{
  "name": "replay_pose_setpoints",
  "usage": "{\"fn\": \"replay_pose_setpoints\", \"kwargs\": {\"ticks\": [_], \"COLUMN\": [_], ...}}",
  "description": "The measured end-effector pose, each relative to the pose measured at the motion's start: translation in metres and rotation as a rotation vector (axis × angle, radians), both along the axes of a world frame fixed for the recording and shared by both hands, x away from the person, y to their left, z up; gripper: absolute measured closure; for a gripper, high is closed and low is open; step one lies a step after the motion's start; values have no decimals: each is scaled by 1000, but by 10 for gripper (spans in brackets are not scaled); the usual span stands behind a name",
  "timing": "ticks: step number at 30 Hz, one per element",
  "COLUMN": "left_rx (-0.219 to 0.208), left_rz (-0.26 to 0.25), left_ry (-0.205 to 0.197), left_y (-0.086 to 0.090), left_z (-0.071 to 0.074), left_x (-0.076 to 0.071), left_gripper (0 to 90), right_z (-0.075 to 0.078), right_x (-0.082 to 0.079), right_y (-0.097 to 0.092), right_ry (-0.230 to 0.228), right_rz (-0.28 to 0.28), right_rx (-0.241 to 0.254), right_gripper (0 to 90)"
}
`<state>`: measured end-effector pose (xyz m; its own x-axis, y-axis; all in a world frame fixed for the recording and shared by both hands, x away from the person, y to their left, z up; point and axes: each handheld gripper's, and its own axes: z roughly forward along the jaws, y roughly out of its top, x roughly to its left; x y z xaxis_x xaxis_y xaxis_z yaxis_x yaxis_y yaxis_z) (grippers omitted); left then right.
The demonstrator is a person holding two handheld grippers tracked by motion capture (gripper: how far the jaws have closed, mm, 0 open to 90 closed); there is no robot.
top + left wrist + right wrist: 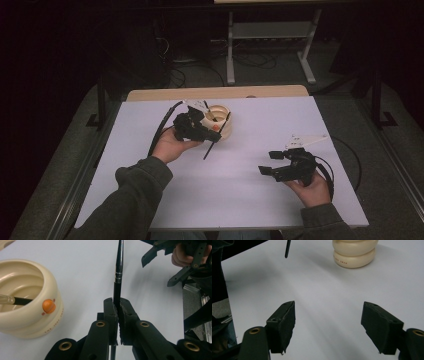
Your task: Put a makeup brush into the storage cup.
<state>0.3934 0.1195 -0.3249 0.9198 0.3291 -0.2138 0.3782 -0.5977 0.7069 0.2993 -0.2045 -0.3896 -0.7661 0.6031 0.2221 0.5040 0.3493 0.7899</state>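
A cream ribbed pot (222, 120) with an orange dot stands on the white table top, left of centre at the back. My left gripper (200, 131) hovers just in front of it, shut on a thin black pen (210, 149) that slants down toward the table. In the left gripper view the pen (118, 277) runs straight up out of the closed pads of the left gripper (118, 303), beside the pot (30, 315), which holds another dark pen (21, 300). My right gripper (265, 162) rests open near the front right, nothing between its pads (284, 317).
The white sheet (240, 195) covers the table, with a wooden strip (215, 93) along its far edge. A metal stand (270, 45) and cables lie on the floor beyond. Black cables trail from both grippers. The pot (354, 255) stands far ahead of the right gripper.
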Motion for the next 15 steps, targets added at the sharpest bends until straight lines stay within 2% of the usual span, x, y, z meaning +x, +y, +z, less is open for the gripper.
{"fn": "replay_pose_setpoints", "kwargs": {"ticks": [7, 15], "left_rx": [-3, -19], "left_rz": [13, 41], "left_ry": [-13, 0], "left_y": [-2, 0], "left_z": [11, 20], "left_x": [10, 23], "left_gripper": [858, 859], "right_z": [0, -1], "right_x": [1, 1], "right_y": [-1, -2], "right_ry": [1, 1], "right_rz": [-9, -11], "right_rx": [-3, -4], "right_gripper": [262, 262]}}
